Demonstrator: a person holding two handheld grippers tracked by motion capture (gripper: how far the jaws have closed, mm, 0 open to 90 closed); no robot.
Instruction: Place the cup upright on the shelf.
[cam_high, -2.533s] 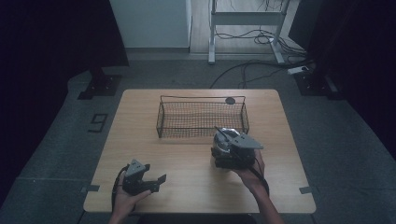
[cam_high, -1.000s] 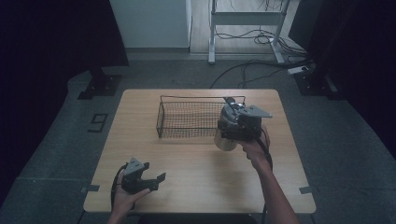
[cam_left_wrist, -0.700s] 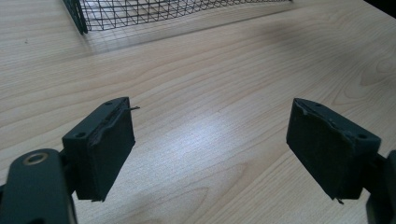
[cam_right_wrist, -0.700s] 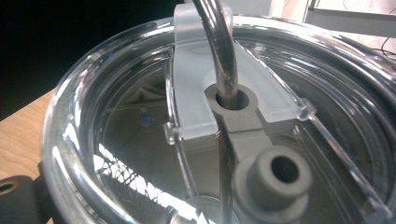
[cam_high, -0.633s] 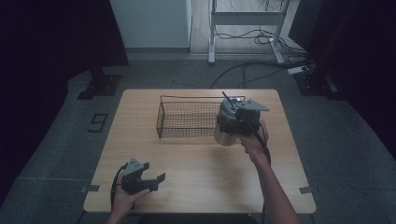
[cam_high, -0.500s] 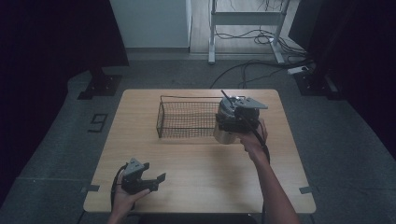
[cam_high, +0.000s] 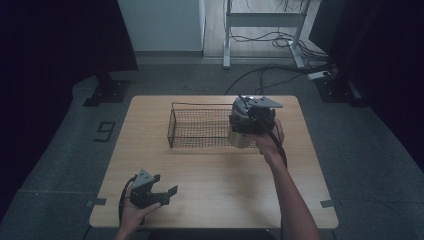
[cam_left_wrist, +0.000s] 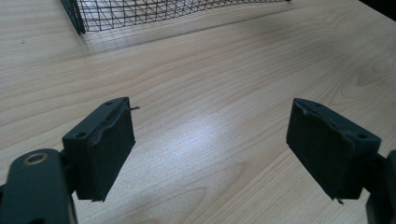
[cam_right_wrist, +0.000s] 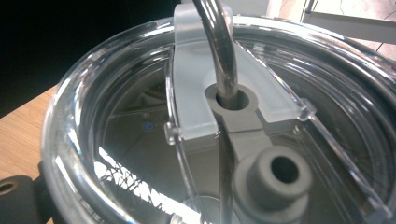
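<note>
My right gripper (cam_high: 243, 129) is shut on a beige tumbler (cam_high: 242, 140), which it holds at the right end of the black wire basket (cam_high: 200, 127). I cannot tell whether the tumbler is inside the basket or just above it. The right gripper view looks down on the tumbler's clear lid (cam_right_wrist: 187, 116), where a metal straw (cam_right_wrist: 223, 56) goes through the grey stopper (cam_right_wrist: 261, 140). My left gripper (cam_high: 167, 192) rests low near the table's front left corner. Its jaws stand wide apart over bare wood, so the left gripper (cam_left_wrist: 210, 112) is open.
The basket stands on the far middle of the wooden table (cam_high: 220, 190), and its mesh corner (cam_left_wrist: 74, 18) shows at the top of the left gripper view. Cables (cam_high: 270, 40) and a desk frame (cam_high: 260, 20) lie on the floor beyond the table.
The right gripper has carried the tumbler from the table's near middle away to the basket's right end. The left gripper has not moved.
</note>
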